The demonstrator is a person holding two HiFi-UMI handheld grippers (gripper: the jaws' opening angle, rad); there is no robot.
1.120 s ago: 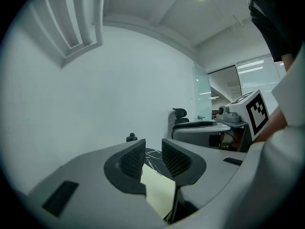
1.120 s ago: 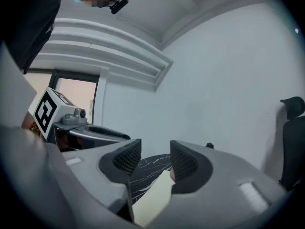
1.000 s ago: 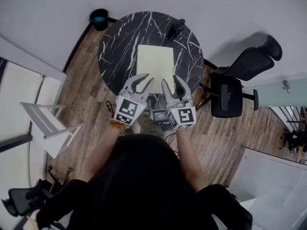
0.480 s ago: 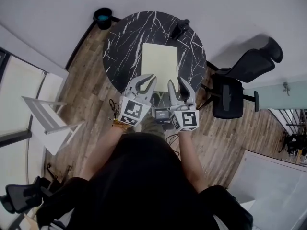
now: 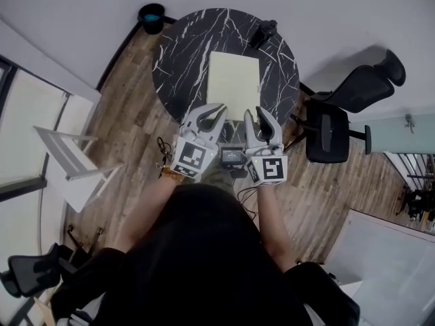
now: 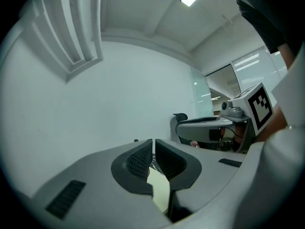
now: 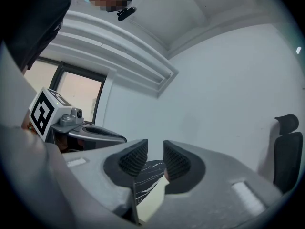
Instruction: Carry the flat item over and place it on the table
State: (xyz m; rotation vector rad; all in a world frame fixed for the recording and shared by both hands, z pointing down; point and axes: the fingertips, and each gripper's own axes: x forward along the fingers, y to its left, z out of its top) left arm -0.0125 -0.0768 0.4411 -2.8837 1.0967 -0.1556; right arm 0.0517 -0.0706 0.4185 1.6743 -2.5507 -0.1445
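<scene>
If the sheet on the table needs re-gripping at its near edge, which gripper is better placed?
Right, slightly. Both hover by the sheet's near edge, but the right gripper, whose jaws have just been closing, has them apart with nothing between, while the left gripper is shut.

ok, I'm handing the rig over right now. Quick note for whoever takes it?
Left gripper: fingers shut, empty.
Right gripper: fingers have just been closing, a gap remains, nothing between them.
The yellow sheet lies flat on the round marble table, just ahead of both grippers, in neither grip.
Done: sheet carried over and set down.
Left: probably nothing but drawing both grippers clear.
</scene>
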